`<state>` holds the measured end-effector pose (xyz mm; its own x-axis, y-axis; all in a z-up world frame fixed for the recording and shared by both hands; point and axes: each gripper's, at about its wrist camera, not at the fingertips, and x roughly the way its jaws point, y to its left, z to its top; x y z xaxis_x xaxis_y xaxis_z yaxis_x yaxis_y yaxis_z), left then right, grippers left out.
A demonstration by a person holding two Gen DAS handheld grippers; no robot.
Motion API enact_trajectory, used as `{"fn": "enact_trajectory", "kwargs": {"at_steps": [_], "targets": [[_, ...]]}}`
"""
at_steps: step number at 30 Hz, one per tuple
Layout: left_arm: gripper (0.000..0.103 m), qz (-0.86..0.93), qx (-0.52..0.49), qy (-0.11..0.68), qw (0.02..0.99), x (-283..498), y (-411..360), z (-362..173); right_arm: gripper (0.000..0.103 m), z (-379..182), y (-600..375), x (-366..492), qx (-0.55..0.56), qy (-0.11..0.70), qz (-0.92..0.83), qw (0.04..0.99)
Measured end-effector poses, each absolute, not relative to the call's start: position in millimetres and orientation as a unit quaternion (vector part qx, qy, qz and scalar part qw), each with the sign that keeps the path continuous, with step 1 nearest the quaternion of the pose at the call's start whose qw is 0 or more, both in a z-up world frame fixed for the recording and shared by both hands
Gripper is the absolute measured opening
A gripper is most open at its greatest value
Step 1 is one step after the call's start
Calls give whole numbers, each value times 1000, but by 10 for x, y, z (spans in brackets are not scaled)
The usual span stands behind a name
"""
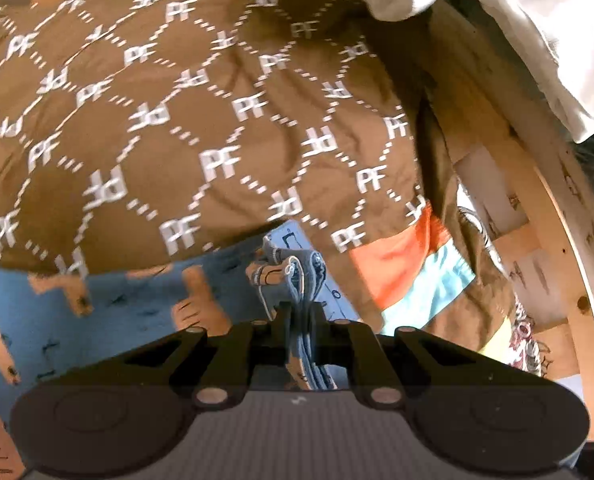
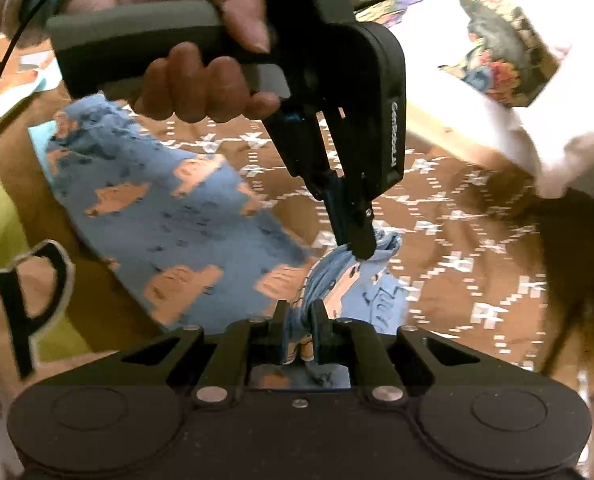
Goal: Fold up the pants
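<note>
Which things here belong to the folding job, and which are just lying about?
Job: blue pants; left gripper and right gripper, both shut on them.
Lying about: brown patterned cloth; white cloth; orange and turquoise cloth; wooden frame.

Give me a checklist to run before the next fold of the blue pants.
1. Left gripper clamped on the pants: ok, bunched blue cloth sits between its shut jaws.
2. Right gripper clamped on the pants: ok, cloth is pinched between its shut jaws.
3. The two grips close together on one bunched end: ok, in the right wrist view the left gripper bites just past the right one.
4. Pants lying flat: not ok, the cloth is gathered at the grips.
5. Brown patterned cloth underneath free of the grips: cannot tell.
6. Far end of the pants lined up: cannot tell, blurred and partly out of view.
</note>
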<state>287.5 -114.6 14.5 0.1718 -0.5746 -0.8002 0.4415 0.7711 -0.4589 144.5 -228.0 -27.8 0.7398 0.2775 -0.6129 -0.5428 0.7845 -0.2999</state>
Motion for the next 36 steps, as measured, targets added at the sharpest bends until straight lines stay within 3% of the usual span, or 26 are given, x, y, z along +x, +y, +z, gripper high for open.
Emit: {"fn": "enact_trajectory", "kwargs": {"at_steps": [12, 13, 16, 18, 24, 33, 36], "targets": [[12, -359, -49, 512, 779, 2768, -544, -460, 14, -774, -1654, 1575, -233, 316, 269, 879], [19, -360, -50, 510, 780, 2756, -529, -474, 16, -805, -1653, 1568, -227, 316, 272, 880], [56, -369, -53, 503, 780, 2716, -460, -510, 32, -853, -1673, 1520, -216, 316, 275, 882], [64, -372, -54, 494, 784, 2701, -423, -515, 43, -862, -1713, 1472, -212, 315, 273, 884], [64, -348, -77, 503, 787, 2803, -312, -603, 48, -937, -1716, 1371, -237, 299, 258, 888], [60, -335, -103, 507, 787, 2933, -330, -628, 43, -1028, -1620, 1409, -275, 283, 261, 881], [42, -335, -95, 514, 784, 2942, -394, -638, 38, -1055, -1617, 1406, -285, 281, 256, 880]]}}
